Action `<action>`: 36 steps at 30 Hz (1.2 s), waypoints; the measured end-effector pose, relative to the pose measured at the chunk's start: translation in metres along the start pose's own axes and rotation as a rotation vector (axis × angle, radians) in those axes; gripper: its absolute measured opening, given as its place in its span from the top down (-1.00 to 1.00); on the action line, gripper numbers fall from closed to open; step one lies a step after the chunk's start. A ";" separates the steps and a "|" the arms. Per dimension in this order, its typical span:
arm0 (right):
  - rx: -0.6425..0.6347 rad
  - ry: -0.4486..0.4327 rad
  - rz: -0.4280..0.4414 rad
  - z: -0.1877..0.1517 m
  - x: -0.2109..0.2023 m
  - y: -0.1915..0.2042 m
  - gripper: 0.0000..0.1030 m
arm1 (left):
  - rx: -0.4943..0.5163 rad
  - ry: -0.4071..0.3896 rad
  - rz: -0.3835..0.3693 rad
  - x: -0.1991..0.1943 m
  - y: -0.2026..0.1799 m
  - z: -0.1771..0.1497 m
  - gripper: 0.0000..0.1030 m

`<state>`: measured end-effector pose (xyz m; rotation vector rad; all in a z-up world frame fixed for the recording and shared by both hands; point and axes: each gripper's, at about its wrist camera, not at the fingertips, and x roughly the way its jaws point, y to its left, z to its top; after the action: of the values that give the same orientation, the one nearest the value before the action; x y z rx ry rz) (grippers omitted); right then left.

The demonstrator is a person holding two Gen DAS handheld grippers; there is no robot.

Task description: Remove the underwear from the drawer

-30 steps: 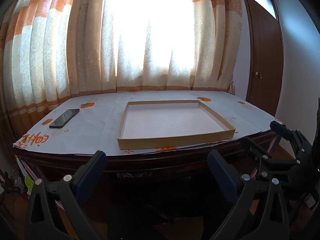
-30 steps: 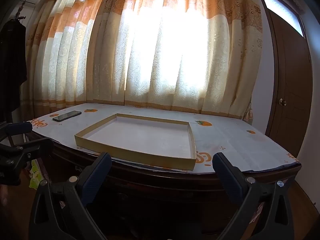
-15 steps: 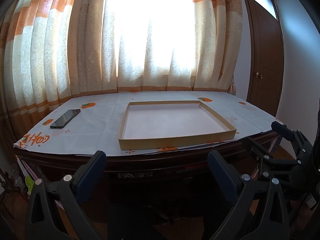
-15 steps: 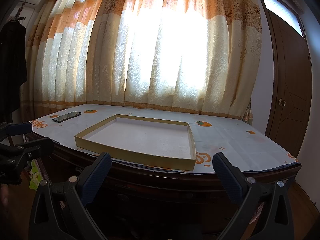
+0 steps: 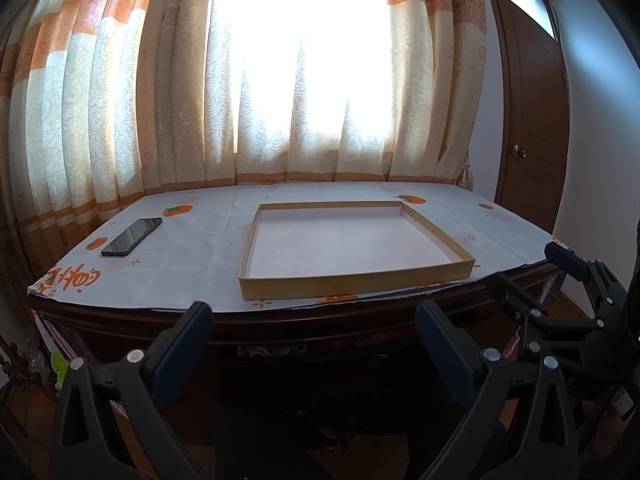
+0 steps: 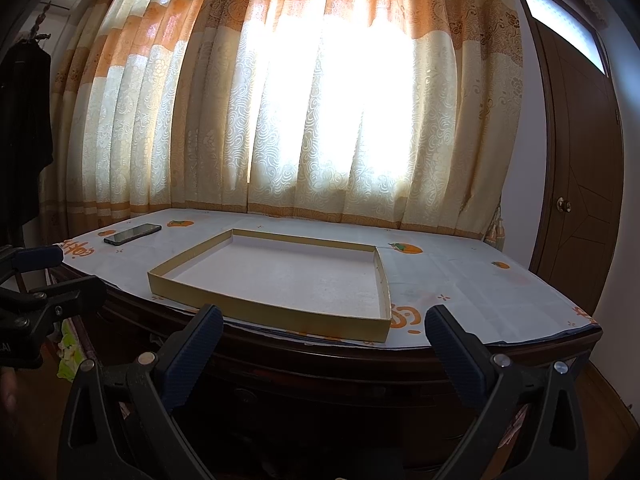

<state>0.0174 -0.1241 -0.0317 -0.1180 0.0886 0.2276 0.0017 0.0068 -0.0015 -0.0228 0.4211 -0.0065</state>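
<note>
Below the counter [image 5: 200, 272] edge at 6 o'clock, drawer [image 5: 276, 350] barely ajar, nothing moved in the last second; left claw [image 5: 308, 348] and right claw [image 6: 324, 348] both wide, empty, task unstarted.

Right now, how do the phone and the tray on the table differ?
The phone is small, dark and glossy; the tray is far larger, tan, with a pale floor. The phone is a flat slab; the tray has low raised walls and is empty. The phone lies near the table's left end, the tray near the middle by the front edge. Both rest flat on the patterned cloth, untouched by either tool.
</note>
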 end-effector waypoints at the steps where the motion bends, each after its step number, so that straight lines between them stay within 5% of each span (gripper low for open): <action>1: 0.000 0.000 0.000 0.000 0.000 0.000 -0.98 | 0.000 0.000 0.000 0.000 0.000 0.000 -0.99; 36: -0.013 -0.022 -0.012 -0.004 0.002 0.002 -0.98 | -0.001 0.008 0.003 0.005 0.003 -0.004 -0.99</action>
<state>0.0186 -0.1224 -0.0364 -0.1287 0.0642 0.2169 0.0042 0.0093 -0.0074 -0.0228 0.4292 -0.0035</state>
